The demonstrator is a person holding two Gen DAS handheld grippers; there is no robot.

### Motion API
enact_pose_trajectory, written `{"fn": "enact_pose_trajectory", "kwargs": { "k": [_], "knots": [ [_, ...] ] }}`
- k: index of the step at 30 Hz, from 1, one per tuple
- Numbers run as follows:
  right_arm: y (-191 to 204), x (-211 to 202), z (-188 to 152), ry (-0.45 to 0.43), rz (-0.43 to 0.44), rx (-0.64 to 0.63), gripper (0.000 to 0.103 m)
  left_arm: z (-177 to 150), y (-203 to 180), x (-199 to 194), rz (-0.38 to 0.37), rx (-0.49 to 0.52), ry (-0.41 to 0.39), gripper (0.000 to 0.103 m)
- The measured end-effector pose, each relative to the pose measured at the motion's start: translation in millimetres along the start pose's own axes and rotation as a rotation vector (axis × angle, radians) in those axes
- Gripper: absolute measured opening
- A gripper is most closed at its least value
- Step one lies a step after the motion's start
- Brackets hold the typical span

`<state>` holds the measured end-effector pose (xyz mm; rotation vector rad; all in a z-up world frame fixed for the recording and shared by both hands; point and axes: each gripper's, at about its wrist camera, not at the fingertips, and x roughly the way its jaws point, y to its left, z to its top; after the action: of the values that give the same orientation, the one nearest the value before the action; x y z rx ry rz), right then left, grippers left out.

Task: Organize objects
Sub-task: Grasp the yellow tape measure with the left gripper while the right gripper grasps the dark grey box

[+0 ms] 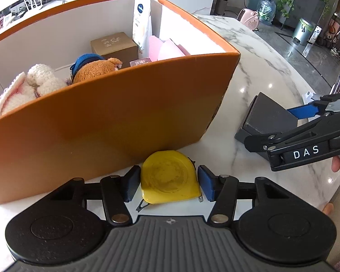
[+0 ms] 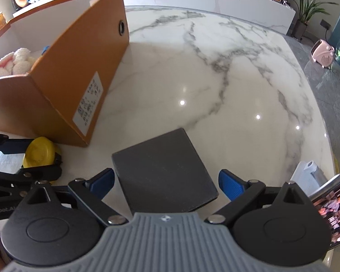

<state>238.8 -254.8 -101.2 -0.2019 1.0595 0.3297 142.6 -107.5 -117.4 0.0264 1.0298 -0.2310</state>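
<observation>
Your left gripper [image 1: 168, 187] pinches, seemingly, the yellow tape measure [image 1: 170, 176]; your right gripper [image 2: 166, 184] gapes around the dark box [image 2: 163, 172].

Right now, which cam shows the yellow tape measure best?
Left wrist. The yellow tape measure sits centered between the left tongs, whole face visible, against the orange box. Right wrist shows it only small at the left edge, partly hidden by tong linkage.

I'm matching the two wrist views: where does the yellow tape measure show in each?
Left wrist: yellow tape measure bottom centre, between the left claw's pads.
Right wrist: tape measure at the left edge.
Shared landmark: the orange box just behind it.
</observation>
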Motion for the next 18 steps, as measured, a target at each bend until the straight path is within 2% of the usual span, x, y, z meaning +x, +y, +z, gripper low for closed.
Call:
{"fn": "enact_pose_trajectory", "kwargs": {
  "k": [3,5,12,15,18],
  "knots": [
    [-0.9,1.1,-3.1,0.007,0.025,0.017,0.094,-3.6,3.7,-3.9,-0.002,0.002,0.006,0.064],
    [2.5,0.4,-3.7,0.012,0.018,0.009,0.086,-5.0,4.7,-6.0,-0.001,0.003,0.011,0.064],
    [34.6,-5.1,-7.5,0.036,0.081,-0.021,0.085,-18.4,17.9,-18.9,0.006,0.003,0.022,0.064],
    [49.2,-8.4,-9.9,0.053,0.076,-0.028,0.085,-23.9,26.3,-24.6,0.017,-0.006,0.022,0.064],
    [55.9,-15.5,-11.0,0.059,0.119,-0.013,0.085,-24.3,29.0,-24.9,0.009,-0.019,0.026,0.064]
  ]
}}
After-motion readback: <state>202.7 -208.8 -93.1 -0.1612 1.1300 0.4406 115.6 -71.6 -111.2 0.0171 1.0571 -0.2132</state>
